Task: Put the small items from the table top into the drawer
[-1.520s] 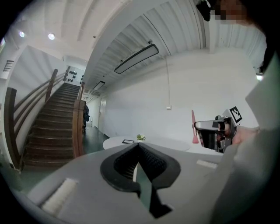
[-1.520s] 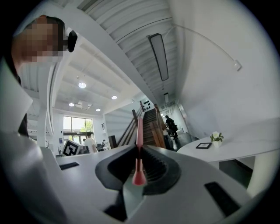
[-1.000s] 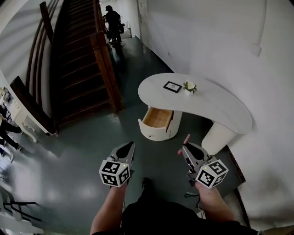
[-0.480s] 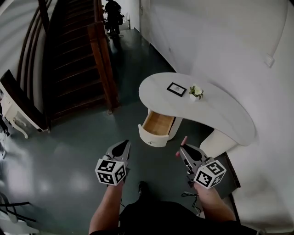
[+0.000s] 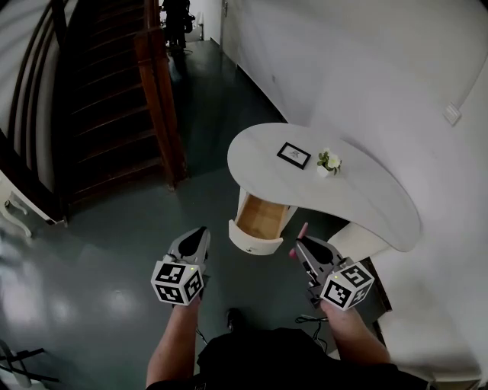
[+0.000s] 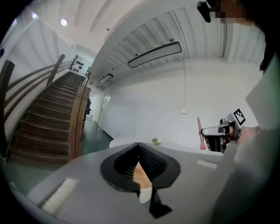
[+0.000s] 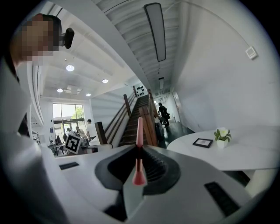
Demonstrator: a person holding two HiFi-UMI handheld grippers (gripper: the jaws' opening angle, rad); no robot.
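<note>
A white kidney-shaped table [image 5: 366, 206] carries a small black picture frame [image 5: 293, 155] and a little potted white flower [image 5: 329, 162]. Under its left end a drawer [image 5: 259, 217] hangs open with a bare wooden bottom. Both grippers are held low over the floor, short of the table. My left gripper [image 5: 197, 232] is shut with nothing in it. My right gripper [image 5: 301, 242] is shut on a thin pink stick [image 5: 303, 230] that pokes up past the jaws [image 7: 139, 131]. The frame [image 7: 203, 142] and flower [image 7: 222, 134] show at right in the right gripper view.
A dark wooden staircase [image 5: 99, 114] with a heavy post [image 5: 156, 107] rises at left. A person [image 5: 175, 15] stands far down the corridor. A white wall [image 5: 366, 76] runs behind the table, whose round pedestal [image 5: 358, 240] stands right of the drawer. The floor [image 5: 99, 251] is dark green.
The view has moved closer to the table; table and drawer now sit lower and nearer. Both grippers keep the same pose, the right still holding the pink stick.
</note>
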